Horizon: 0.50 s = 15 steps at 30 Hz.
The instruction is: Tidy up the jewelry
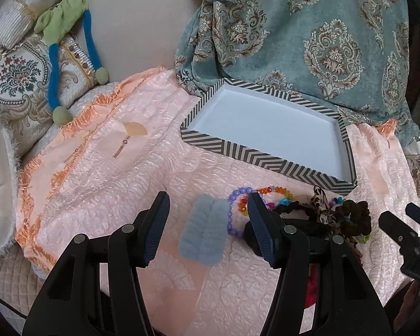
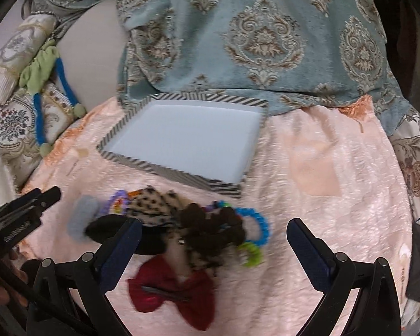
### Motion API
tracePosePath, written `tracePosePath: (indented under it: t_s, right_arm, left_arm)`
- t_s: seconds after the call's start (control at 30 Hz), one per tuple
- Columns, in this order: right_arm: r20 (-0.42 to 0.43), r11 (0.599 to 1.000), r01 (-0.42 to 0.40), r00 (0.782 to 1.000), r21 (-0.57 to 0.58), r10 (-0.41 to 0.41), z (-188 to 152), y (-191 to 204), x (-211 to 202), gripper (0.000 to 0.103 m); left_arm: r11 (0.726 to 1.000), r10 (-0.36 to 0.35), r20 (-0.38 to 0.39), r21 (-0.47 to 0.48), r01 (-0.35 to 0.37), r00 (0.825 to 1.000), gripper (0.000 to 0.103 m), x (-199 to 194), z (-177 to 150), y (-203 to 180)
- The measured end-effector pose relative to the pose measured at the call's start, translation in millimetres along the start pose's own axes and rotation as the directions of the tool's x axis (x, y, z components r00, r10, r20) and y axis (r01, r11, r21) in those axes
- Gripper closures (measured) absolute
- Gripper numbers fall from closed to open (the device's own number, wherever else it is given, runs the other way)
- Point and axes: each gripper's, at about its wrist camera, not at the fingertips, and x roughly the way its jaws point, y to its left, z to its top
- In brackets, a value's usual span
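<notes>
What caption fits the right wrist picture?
Open right gripper over hair accessories beside an empty striped tray.

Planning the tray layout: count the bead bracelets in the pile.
3: a purple bracelet beside the grey fluffy piece, a rainbow bracelet overlapping it, a blue bracelet farthest right. More may hide under the dark scrunchie.
</notes>
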Motion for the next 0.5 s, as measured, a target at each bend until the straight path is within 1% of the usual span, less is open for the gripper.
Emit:
tracePosePath:
  t_s: [0.1, 0.27, 0.5]
  right_arm:
    - [0.016, 1.0, 0.001, 1.0, -0.008, -0.001, -2.9, 11.4, -3.7, 0.0]
    - [0.018, 0.999, 0.016, 1.0, -0.042, -0.015, -5.5, 26.3, -4.8, 0.0]
    - [0.025, 1.0, 0.001, 1.0, -0.025, 0.0, -3.0, 23.5, -12.4, 0.0]
  left_arm:
    - [1.0, -0.003, 0.002, -0.001, 0.003, 1.0, 0.045, -1.9, -1.1, 0.3]
    - [1.0, -0.001, 0.002, -0.005, 0.001, 1.0, 0.045, -4.8, -2.1, 1.0]
    - [1.0, -0.001, 0.003, -0.007, 0.001, 1.0, 0.045, -8.1, -2.5, 0.1]
